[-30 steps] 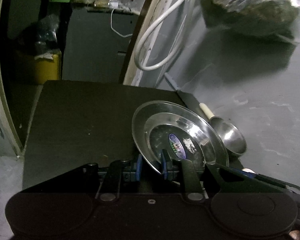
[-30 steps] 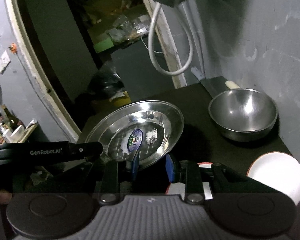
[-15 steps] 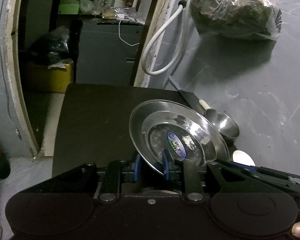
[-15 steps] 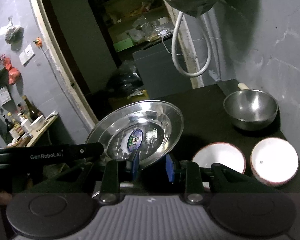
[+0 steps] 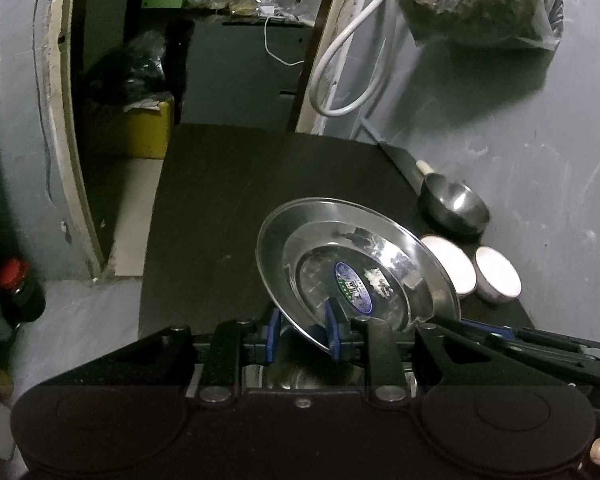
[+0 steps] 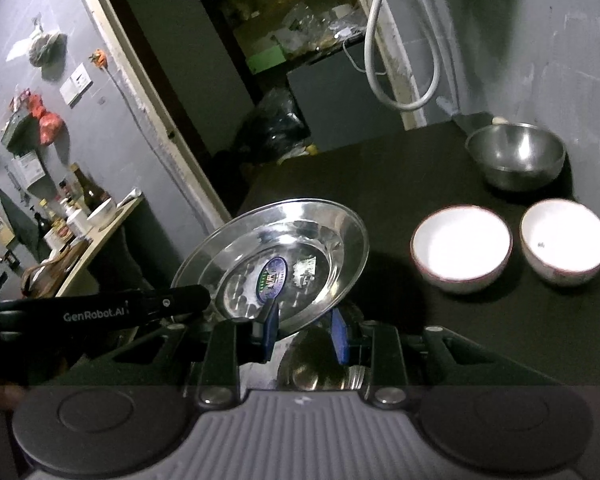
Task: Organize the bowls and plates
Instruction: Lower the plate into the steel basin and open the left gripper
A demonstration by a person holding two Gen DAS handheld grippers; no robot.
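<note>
The steel plate, round and shiny with an oval blue sticker at its centre, is lifted and tilted above the dark desk, held at its near rim from two sides. My left gripper has its blue fingers around the rim's edge; the plate sits between them, but I cannot tell whether both pads press on it. My right gripper has the rim between its fingers as well, and one pad lies against the plate's inner face. To the right, near the grey wall, two white bowls stand side by side on the desk, apart from each other. Behind them sits a steel bowl. A white hose loops on the wall beyond the desk.
</note>
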